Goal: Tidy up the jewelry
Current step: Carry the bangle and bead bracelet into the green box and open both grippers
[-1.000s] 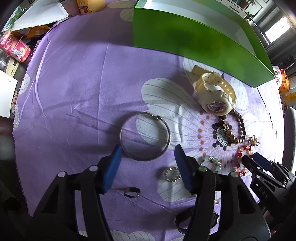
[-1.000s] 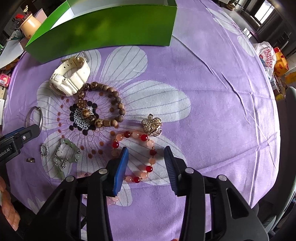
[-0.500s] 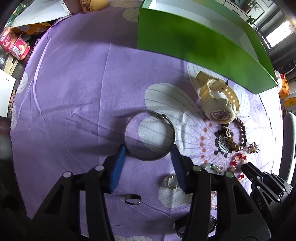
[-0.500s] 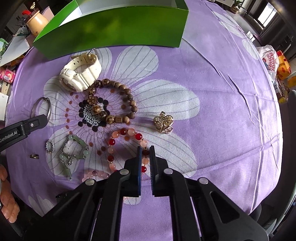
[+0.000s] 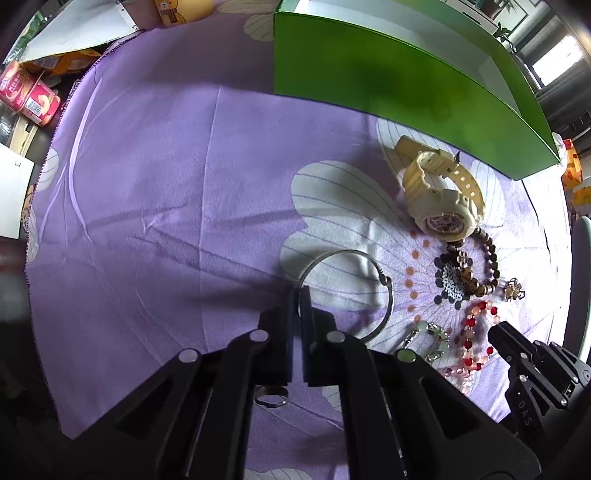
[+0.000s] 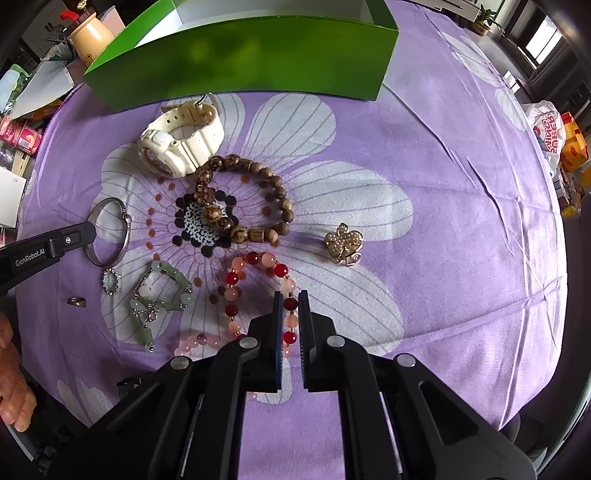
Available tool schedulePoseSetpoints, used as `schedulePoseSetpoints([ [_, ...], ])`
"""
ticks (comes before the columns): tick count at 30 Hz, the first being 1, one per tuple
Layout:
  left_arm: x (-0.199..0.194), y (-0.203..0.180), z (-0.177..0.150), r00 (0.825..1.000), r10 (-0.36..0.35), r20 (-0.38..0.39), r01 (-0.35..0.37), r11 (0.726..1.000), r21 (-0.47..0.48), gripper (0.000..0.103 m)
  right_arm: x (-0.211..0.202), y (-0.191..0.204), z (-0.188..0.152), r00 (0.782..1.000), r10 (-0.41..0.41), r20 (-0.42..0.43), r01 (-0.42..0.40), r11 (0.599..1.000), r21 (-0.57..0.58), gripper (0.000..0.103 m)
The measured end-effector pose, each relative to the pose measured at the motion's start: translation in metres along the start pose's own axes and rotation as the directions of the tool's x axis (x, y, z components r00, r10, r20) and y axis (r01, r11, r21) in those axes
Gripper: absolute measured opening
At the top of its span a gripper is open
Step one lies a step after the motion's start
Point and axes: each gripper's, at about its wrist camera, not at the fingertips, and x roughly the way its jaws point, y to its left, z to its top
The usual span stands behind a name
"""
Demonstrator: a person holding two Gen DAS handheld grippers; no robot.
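Observation:
My left gripper is shut on the rim of a silver bangle, which also shows in the right wrist view. My right gripper is shut on a red and pink bead bracelet, seen too in the left wrist view. A cream watch, a brown wooden bead bracelet, a gold brooch, a green jade bracelet, a small oval pendant and a dark ring lie on the purple cloth. The green box stands behind them.
Snack packs and white paper lie beyond the cloth's left edge. A plastic bag and yellow boxes sit off the right edge. A bear-shaped jar stands behind the box.
Both grippers went from open to shut: the left closed on the bangle's rim, the right on the red bead bracelet. Both views have pulled back slightly from the cloth.

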Motion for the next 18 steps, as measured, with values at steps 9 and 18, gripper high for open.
schedulePoseSetpoints([
  [9,-0.015,-0.002,-0.004,0.999,-0.029,0.035,0.029,1.0,-0.002,0.002,-0.017,-0.004,0.001,0.999,0.03,0.019,-0.029,1.0,-0.008,0.007],
  [18,-0.045,-0.01,0.0,0.995,-0.043,0.091,0.043,0.999,0.01,0.002,-0.071,0.005,0.003,0.995,0.048,0.093,-0.043,0.997,-0.061,0.007],
])
